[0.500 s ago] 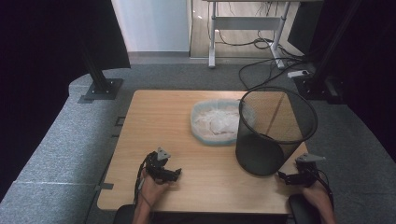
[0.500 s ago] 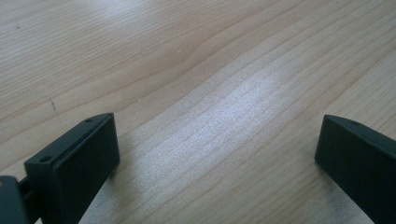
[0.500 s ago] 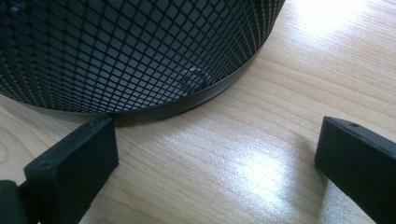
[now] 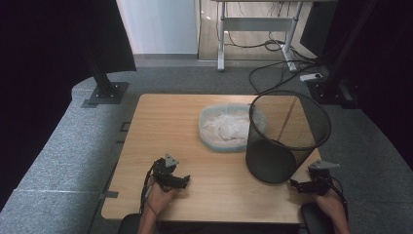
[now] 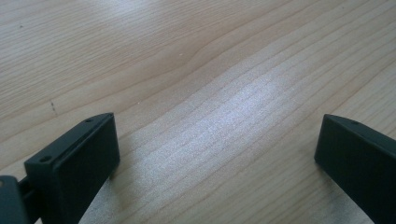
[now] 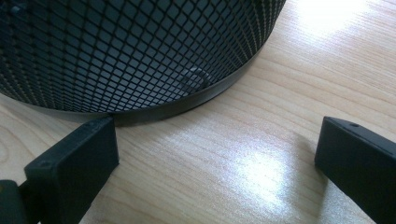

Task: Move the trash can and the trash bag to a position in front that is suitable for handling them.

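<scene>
A black mesh wastebasket [image 4: 285, 139] stands upright on the wooden table [image 4: 170, 126], toward its right front. Just left of it sits a pale blue tub [image 4: 207, 131] holding crumpled white material [image 4: 226, 127]. My left gripper [image 4: 184, 181] rests near the table's front left, jaws wide apart over bare wood [image 5: 219, 135], nothing between them. My right gripper [image 4: 295, 185] lies at the front right, open, its tips close to the foot of the wastebasket [image 6: 140, 56]. No object sits between its jaws.
Grey carpeted platforms surround the table. A black stand base [image 4: 104, 92] sits at the back left, cables [image 4: 277, 73] and a desk frame [image 4: 253, 29] behind the table. Bare wood spans the table's left half and front middle.
</scene>
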Tool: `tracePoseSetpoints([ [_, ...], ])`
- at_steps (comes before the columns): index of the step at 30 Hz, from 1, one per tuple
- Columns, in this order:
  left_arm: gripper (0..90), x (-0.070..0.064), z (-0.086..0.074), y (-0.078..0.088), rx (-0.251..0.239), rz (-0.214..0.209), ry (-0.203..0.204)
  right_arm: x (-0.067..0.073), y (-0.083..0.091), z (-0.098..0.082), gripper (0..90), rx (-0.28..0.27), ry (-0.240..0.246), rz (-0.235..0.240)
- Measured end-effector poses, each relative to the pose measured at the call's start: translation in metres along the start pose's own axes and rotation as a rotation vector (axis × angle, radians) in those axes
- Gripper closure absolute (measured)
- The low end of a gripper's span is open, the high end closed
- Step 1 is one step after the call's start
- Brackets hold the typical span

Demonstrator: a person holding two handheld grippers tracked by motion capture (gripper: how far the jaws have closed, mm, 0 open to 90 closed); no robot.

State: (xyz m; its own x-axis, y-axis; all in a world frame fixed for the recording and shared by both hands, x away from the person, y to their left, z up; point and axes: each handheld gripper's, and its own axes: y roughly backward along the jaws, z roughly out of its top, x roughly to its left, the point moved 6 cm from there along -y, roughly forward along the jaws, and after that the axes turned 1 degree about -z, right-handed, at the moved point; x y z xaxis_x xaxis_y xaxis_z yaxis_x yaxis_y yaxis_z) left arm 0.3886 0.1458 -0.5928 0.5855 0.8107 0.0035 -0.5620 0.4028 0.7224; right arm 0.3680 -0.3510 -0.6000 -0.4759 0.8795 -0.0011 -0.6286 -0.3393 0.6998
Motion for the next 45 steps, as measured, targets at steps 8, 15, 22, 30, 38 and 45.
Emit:
tracePoseSetpoints([
  [8,0.0,0.002,0.003,-0.002,0.000,0.001,-0.003,0.000,0.001,0.000,0.0,-0.001,0.010,0.010],
  [15,0.0,-0.004,0.021,0.002,-0.065,-0.002,-0.014,-0.001,0.005,-0.002,0.0,0.022,0.011,0.023],
  [22,0.0,-0.012,0.048,0.001,-0.119,-0.046,0.003,-0.002,0.015,0.005,0.0,0.015,0.018,0.025],
  [30,0.0,-0.032,0.087,-0.005,-0.154,-0.093,-0.026,-0.017,0.033,0.021,0.0,-0.010,0.004,-0.004],
  [38,0.0,-0.044,0.127,-0.007,-0.193,-0.110,-0.034,-0.040,0.055,0.049,0.5,-0.055,-0.020,-0.038],
  [45,0.0,-0.060,0.162,-0.025,-0.210,-0.122,-0.023,-0.056,0.053,0.064,0.7,-0.049,-0.024,-0.076],
])
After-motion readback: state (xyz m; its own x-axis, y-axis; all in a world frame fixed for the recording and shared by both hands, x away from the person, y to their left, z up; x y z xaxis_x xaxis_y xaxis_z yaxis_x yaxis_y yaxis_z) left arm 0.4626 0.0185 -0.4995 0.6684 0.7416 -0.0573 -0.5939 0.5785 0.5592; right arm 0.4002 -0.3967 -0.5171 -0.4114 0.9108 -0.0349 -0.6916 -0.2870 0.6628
